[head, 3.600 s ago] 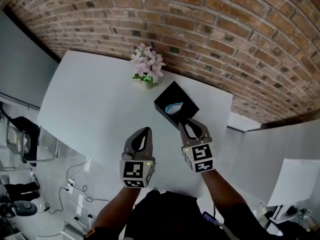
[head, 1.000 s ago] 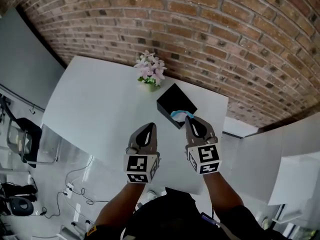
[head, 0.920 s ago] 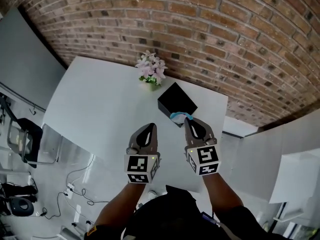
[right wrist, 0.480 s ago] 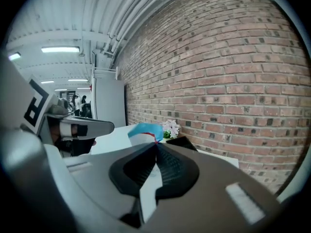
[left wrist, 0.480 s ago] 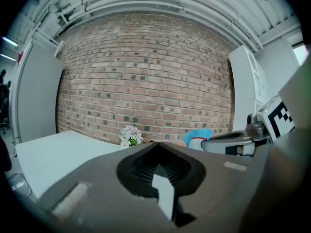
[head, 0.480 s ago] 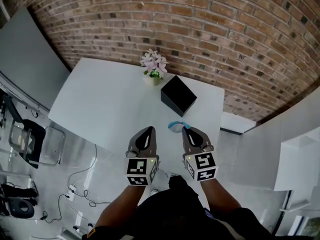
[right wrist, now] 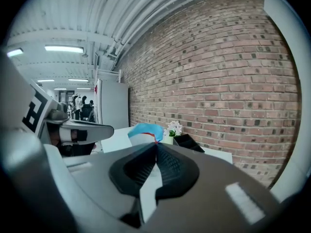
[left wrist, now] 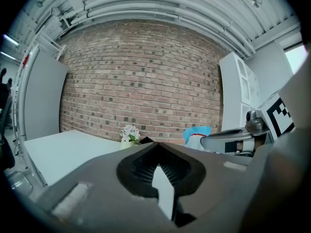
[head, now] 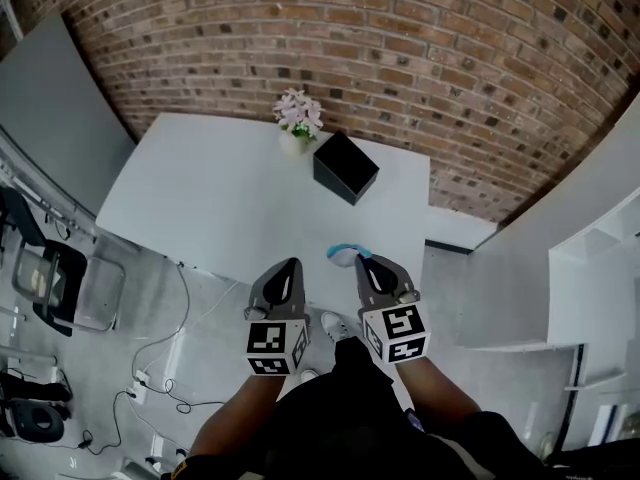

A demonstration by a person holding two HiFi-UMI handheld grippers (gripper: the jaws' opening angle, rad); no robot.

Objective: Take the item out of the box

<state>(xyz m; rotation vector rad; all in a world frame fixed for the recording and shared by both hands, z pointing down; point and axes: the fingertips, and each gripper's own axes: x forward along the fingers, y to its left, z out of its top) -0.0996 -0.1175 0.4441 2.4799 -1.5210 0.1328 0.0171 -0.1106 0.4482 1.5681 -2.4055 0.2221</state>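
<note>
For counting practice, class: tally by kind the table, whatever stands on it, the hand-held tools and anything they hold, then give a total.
Tools: 2 (left tool, right tool)
Black box: 1
Flower pot: 1
Blue and white item, gripped by the right tool: 1
White table: 1
Total: 6

R tongs [right wrist: 156, 144] clamped on blue item [right wrist: 145, 130]; box [right wrist: 189, 142] beyond.

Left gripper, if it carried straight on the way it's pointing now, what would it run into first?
Probably the near part of the white table: the left gripper aims toward it with nothing in between. The black box lies farther along that line, though depth is unclear.
</note>
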